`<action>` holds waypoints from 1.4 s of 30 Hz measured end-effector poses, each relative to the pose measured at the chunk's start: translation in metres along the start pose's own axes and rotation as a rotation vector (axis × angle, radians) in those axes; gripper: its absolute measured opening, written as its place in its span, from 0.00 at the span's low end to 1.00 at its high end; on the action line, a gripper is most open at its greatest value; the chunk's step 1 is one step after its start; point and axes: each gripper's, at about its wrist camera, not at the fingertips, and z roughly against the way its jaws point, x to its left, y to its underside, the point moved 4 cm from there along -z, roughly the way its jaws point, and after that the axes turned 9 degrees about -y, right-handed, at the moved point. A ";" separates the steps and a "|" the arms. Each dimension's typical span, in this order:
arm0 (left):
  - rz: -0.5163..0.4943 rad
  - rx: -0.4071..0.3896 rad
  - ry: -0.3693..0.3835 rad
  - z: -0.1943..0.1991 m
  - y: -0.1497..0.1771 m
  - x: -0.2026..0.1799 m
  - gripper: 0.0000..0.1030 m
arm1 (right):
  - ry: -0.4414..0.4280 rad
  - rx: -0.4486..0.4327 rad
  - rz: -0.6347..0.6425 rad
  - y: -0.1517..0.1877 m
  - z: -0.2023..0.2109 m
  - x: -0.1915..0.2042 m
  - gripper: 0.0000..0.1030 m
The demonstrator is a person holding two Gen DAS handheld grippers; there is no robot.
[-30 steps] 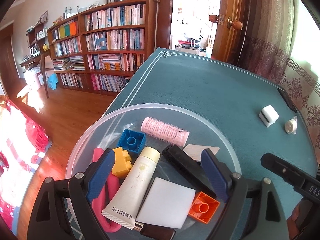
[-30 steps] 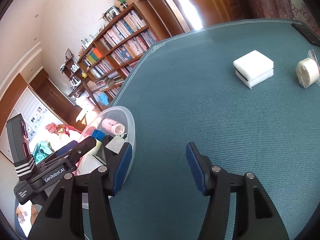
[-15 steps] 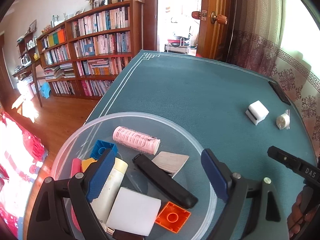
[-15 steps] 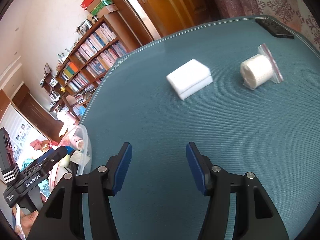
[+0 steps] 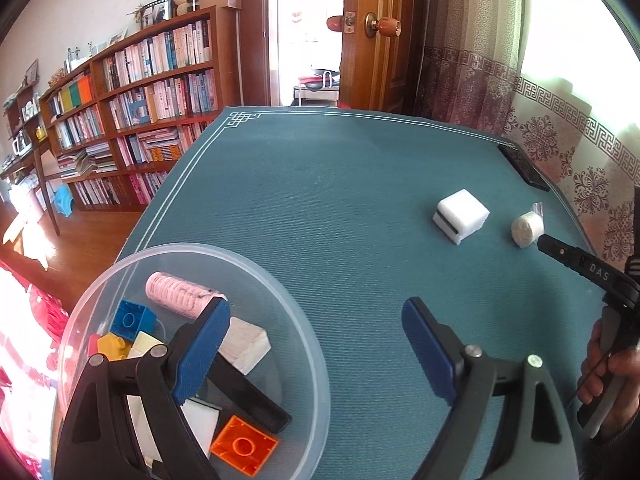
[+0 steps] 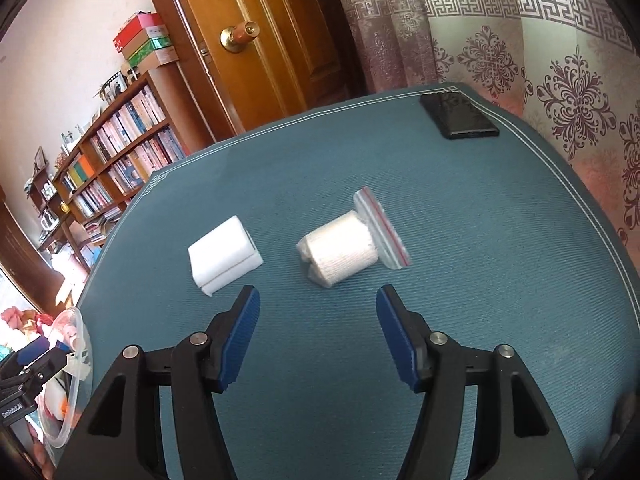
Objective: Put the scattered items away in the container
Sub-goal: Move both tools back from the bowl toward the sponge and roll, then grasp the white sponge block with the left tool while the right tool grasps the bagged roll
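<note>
A clear round plastic container (image 5: 316,364) sits at the table's near left; it holds a pink roller (image 5: 180,294), blue, yellow and orange bricks, a wooden block and a black bar. My left gripper (image 5: 316,354) hangs open over its right rim, holding nothing. On the blue tablecloth farther right lie a white foam block (image 6: 224,254) (image 5: 460,216) and a white roll in a zip bag (image 6: 340,256) (image 5: 527,230). My right gripper (image 6: 316,340) is open just short of the bagged roll, which lies between and ahead of its fingers. The container's edge (image 6: 78,360) shows at the left in the right wrist view.
A black phone (image 6: 458,122) lies at the table's far right corner, near the patterned curtain. A bookcase (image 5: 136,120) and a wooden door (image 5: 380,36) stand beyond the table. A hand (image 5: 608,376) holds the right gripper's handle at the right edge.
The left gripper has swung right, so the container has slid to the lower left of its view. The right gripper has moved toward the foam block and bagged roll, which look much nearer now.
</note>
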 end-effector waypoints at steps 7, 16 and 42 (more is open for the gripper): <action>-0.069 -0.003 0.034 -0.002 -0.008 -0.037 0.88 | 0.028 -0.004 0.059 -0.023 -0.012 -0.009 0.63; -0.122 0.012 0.070 -0.015 -0.021 -0.078 0.88 | -0.025 0.010 0.075 -0.031 -0.034 -0.015 0.63; -0.253 0.080 0.133 -0.109 -0.066 -0.166 0.88 | -0.051 0.026 0.054 -0.022 -0.039 -0.021 0.44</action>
